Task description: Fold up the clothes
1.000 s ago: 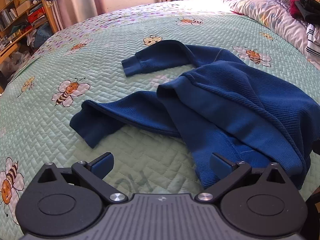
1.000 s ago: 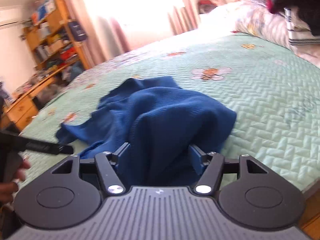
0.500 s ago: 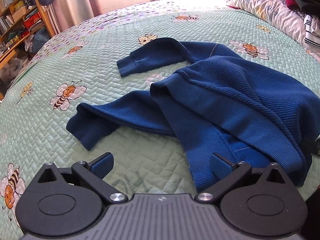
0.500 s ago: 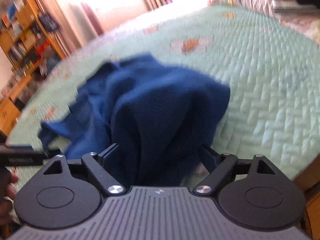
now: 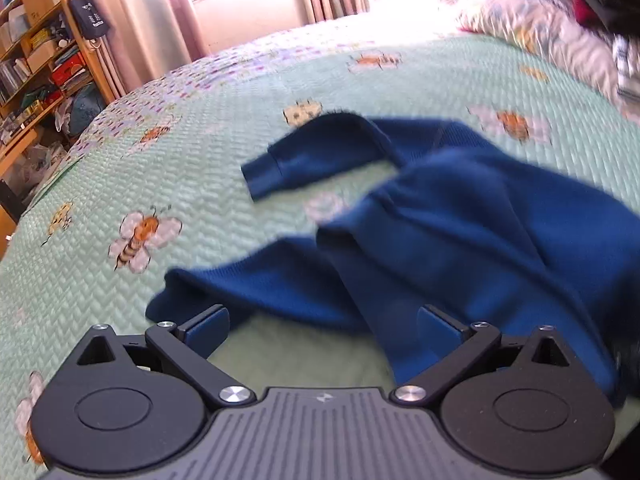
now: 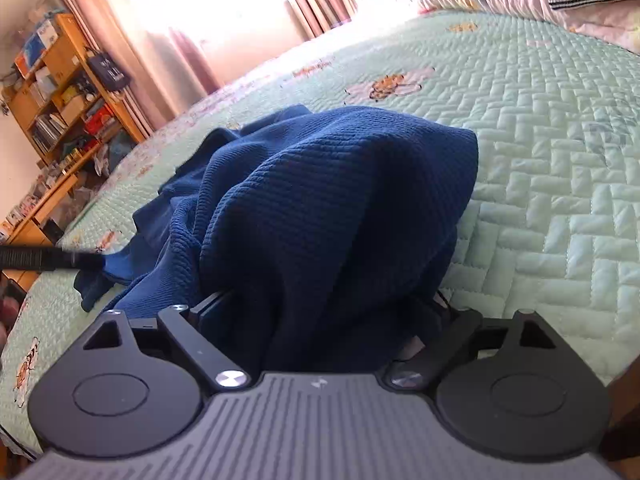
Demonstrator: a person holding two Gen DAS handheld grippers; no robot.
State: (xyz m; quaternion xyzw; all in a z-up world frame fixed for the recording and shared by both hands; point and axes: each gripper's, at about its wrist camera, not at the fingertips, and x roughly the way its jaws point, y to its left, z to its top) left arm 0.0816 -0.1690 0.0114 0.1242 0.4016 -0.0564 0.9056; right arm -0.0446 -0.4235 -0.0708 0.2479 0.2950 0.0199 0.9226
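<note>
My blue sweater [image 5: 480, 240] lies crumpled on the bed [image 5: 200, 184], filling the right and centre of the left view, with one sleeve [image 5: 316, 156] thrown toward upper centre and another [image 5: 256, 284] trailing just ahead of my left gripper [image 5: 322, 326].

The risk sits on the right side. Knit is heaped into my right gripper [image 6: 320, 312] and hides the fingertips, so I cannot tell whether those jaws pinch it or only stand under it. If the hold is on one loose layer, I judge a lift would drag the whole bunch, twist the sleeves under the body, or let the cloth slip out. The heap also lies near the bed's lower right edge in that view and could slide off.

My left jaws stand wide open, empty, low over the quilt, one finger against the sweater's edge. The right gripper points forward and is rolled, the room tilting in its view.
</note>
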